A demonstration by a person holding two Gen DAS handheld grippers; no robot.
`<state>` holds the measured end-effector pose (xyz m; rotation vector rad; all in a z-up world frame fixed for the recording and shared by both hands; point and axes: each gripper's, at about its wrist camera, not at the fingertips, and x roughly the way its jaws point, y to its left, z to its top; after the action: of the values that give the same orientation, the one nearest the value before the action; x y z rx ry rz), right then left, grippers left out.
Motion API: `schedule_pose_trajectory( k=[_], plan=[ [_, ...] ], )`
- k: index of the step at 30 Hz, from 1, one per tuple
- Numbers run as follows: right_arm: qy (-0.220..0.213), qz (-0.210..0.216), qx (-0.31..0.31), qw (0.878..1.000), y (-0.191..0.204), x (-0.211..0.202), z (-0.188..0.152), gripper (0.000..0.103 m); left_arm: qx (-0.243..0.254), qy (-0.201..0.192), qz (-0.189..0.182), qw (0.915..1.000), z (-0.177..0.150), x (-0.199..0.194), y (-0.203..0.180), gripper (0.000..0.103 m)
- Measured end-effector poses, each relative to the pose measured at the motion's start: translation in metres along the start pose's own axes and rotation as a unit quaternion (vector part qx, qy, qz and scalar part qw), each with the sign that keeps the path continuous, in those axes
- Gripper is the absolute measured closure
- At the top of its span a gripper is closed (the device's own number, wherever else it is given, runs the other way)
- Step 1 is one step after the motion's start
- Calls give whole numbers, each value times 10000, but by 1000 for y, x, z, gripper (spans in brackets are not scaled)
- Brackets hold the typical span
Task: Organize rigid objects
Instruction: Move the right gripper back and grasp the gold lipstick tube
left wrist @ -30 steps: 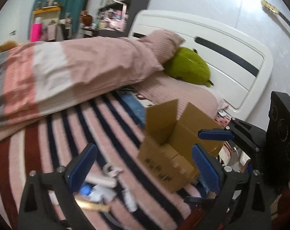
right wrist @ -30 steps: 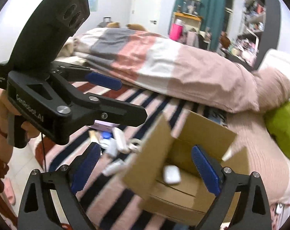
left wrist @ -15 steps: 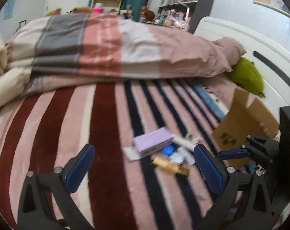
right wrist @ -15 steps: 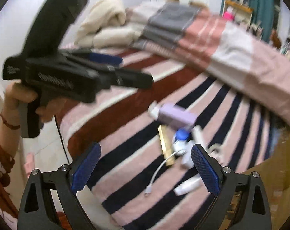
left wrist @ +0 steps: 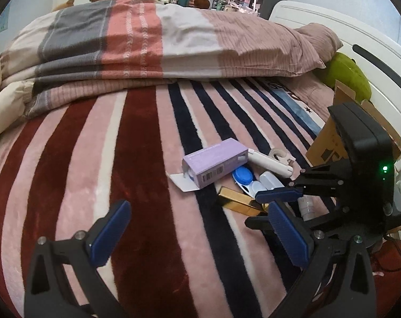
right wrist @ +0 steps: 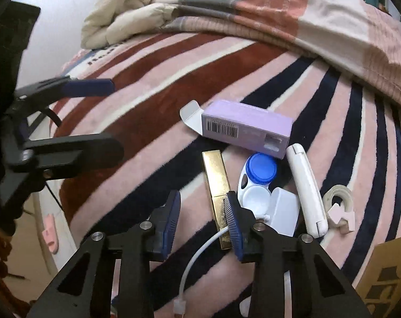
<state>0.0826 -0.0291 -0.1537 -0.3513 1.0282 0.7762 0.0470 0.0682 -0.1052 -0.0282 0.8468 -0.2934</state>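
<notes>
Lying on the fuzzy striped blanket (left wrist: pixel 147 159), a matte lilac carton (left wrist: pixel 215 165) with one flap open sits ahead of the wide-spread left gripper (left wrist: pixel 197 233). From the right wrist, the right gripper (right wrist: pixel 201 218), narrowly parted and empty, hovers beside a glossy gold bar (right wrist: pixel 217 182), near the lilac carton.

The striped blanket (right wrist: pixel 152 122) on the bed is showing a soft, fuzzy cloth pile, while the folded quilt (left wrist: pixel 152 39) is looking like matt woven cotton. The lilac box (right wrist: pixel 247 128) is reading as smooth matt card; the gold bar (right wrist: pixel 217 182) is gleaming like glossy foil. The lens case (right wrist: pixel 258 179) and white case (right wrist: pixel 306 188) are shining as smooth plastic. The cardboard box (left wrist: pixel 330 143) is looking rough and matt. The right gripper (right wrist: pixel 201 224) is showing matt black plastic with ribbed blue pads (right wrist: pixel 231 220)
</notes>
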Motion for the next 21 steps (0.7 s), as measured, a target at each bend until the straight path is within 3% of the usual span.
schedule_pose_trajectory(
  k=[3, 6, 8, 12, 16, 21],
  plan=[
    [155, -281, 76, 9995, -3, 1, 0, 73, 73, -15, 36, 10000, 1, 0, -4, 1],
    [349, -228, 255, 9988, -13, 4, -5, 74, 110, -49, 74, 9999, 1, -2, -7, 1],
    [458, -233, 276, 9983, -16, 8, -10, 85, 109, -58, 77, 9999, 1, -3, -9, 1],
    [385, -113, 245, 9989, -15, 9, -16, 90, 149, -53, 117, 9998, 1, -4, -10, 1],
    [481, 298, 247, 9981, -6, 6, -20, 89, 152, -66, 141, 9998, 1, -6, -11, 1],
    [437, 311, 259, 9982, -3, 11, -16, 87, 165, -47, 189, 9997, 2, -7, -11, 1]
  ],
)
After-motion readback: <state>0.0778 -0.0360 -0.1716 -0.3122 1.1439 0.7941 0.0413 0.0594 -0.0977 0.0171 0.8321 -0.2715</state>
